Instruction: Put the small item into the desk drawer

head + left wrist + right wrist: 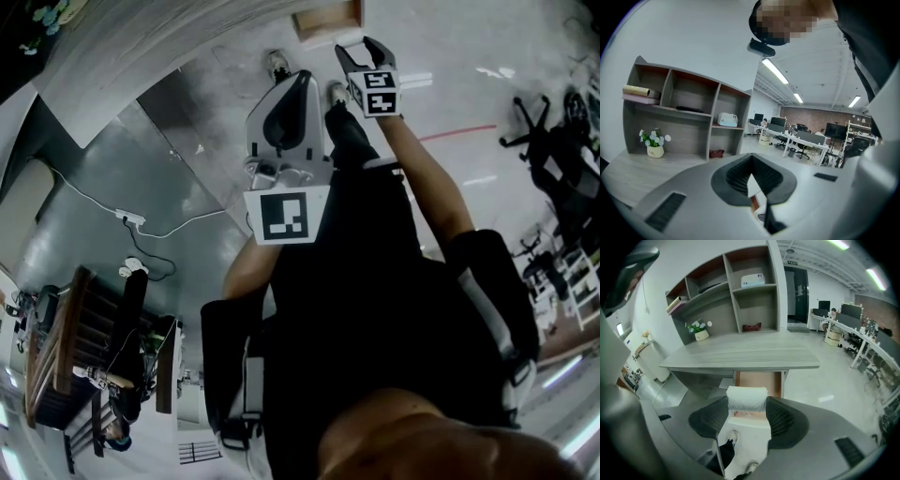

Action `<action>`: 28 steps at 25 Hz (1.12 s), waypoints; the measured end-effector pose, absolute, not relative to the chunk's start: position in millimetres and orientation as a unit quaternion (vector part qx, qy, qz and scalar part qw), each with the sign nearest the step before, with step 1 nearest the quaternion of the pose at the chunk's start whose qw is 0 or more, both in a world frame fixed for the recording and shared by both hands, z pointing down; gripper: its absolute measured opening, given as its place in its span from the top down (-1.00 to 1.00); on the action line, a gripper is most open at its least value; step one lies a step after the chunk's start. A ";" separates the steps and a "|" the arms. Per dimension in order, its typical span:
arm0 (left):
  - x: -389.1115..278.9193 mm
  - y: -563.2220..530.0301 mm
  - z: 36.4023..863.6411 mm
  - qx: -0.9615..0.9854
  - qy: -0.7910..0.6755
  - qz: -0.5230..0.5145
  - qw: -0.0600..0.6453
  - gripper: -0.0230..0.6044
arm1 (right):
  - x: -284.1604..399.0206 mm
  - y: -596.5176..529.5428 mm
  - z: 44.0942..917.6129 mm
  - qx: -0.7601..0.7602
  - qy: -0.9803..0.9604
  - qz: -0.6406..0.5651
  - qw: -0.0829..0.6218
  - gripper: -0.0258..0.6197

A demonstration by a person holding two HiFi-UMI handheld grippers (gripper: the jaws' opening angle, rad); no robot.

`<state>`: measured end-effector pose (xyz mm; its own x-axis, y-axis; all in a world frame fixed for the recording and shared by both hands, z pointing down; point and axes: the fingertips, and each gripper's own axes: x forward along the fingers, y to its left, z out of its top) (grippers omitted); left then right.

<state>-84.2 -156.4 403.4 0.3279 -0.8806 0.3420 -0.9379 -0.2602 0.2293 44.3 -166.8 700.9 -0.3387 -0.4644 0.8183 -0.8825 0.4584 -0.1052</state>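
I had the right gripper [747,405] clamped on the small item, a white roll [746,398] in a clear wrap. Its two jaws pressed on the roll's ends, so the long axis ran crosswise between the pads, level and roughly parallel to the front edge of the desk [740,357].

The drawer [758,383] stood pulled open under the middle of the desktop. In the right gripper view it sat straight ahead of the roll and lower, its wooden inside showing just past the roll's top edge. In the head view the drawer [328,19] lay beyond the right gripper [367,54], which was stretched forward. The roll itself could not be made out there.

The left gripper [751,174] had its jaws drawn together with nothing between them. It pointed off toward the shelf unit [684,117] on the desk and the office behind, and in the head view it sat closer to the body.

I judged the right gripper the nearer one and already lined up. The move ahead called for carrying the roll forward and down over the open drawer, with the axis kept crosswise so it would clear the drawer's sides.
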 end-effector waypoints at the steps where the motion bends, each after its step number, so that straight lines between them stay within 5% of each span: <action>1: -84.9 -155.4 405.0 0.790 -0.574 0.074 0.199 0.94 | 44.8 -167.0 708.9 0.437 -0.766 0.280 0.379 0.15; 28: -83.3 -164.5 426.9 0.778 -0.582 0.087 0.219 0.94 | 71.0 -173.0 830.7 0.417 -0.704 0.319 0.478 0.15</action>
